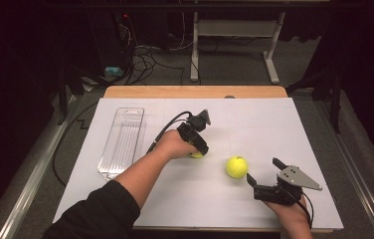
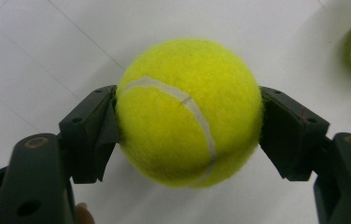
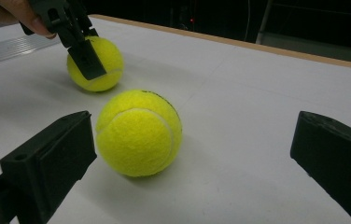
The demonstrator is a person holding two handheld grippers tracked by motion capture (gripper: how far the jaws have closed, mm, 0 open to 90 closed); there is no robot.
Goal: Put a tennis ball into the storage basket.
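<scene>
The left forearm, in a dark sleeve, stretches diagonally up from the lower edge, its hand (image 1: 175,144) wrapped around the left hand-held gripper (image 1: 198,149), whose jaws point downward and are clamped tight. Well apart at lower right, the right hand (image 1: 292,211) holds the right hand-held gripper (image 1: 263,171) low, jaws spread wide.

The ball (image 2: 188,114) in the middle of the left gripper view is fuzzy yellow felt with a smooth pale seam line. The second ball (image 3: 138,133) looks just as fuzzy. The gripper (image 2: 188,140) pads are dull black plastic. The table (image 1: 274,124) top is smooth, matt white, with a pale wood edge at the upper middle. The tray (image 1: 123,142) at the left is clear, shiny plastic.
</scene>
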